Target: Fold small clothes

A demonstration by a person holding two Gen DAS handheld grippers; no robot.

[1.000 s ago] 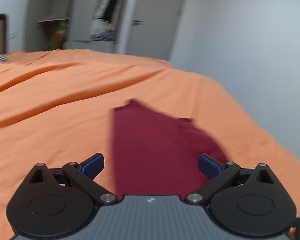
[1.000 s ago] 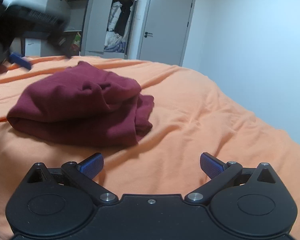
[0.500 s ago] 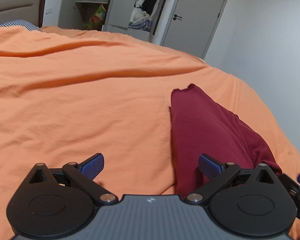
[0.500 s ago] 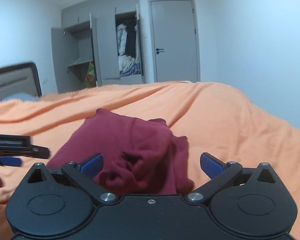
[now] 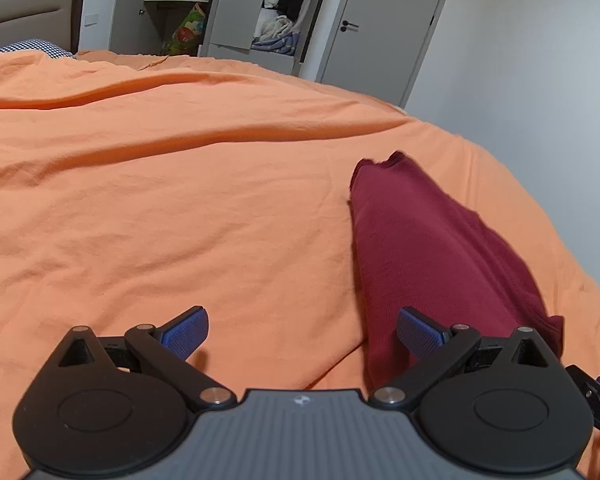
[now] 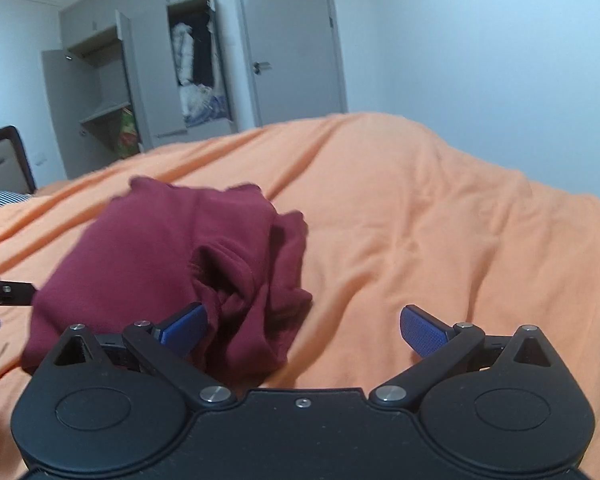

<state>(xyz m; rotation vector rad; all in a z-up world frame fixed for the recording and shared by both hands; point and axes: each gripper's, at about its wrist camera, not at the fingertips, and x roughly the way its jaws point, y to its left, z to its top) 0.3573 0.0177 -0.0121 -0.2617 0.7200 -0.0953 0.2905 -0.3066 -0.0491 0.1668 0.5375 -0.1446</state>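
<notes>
A dark red garment point(image 5: 428, 248) lies on a bed covered with an orange sheet point(image 5: 160, 200). In the left wrist view it is a long folded strip at the right side, and its near end goes under the right finger of the left gripper point(image 5: 302, 330). The fingers point(image 5: 184, 330) of this gripper are spread wide and hold nothing; the left one is above bare sheet.

In the right wrist view the same garment point(image 6: 160, 264) is a bunched heap with loose folds at its right edge. The right gripper point(image 6: 302, 330) is also wide open and empty. Its left finger is in front of the heap, its right finger above the sheet point(image 6: 440, 220).

Behind the bed stand an open grey wardrobe point(image 6: 192, 76) with clothes inside and a closed grey door point(image 6: 296, 44). A dark headboard point(image 5: 32, 12) is at the far left.
</notes>
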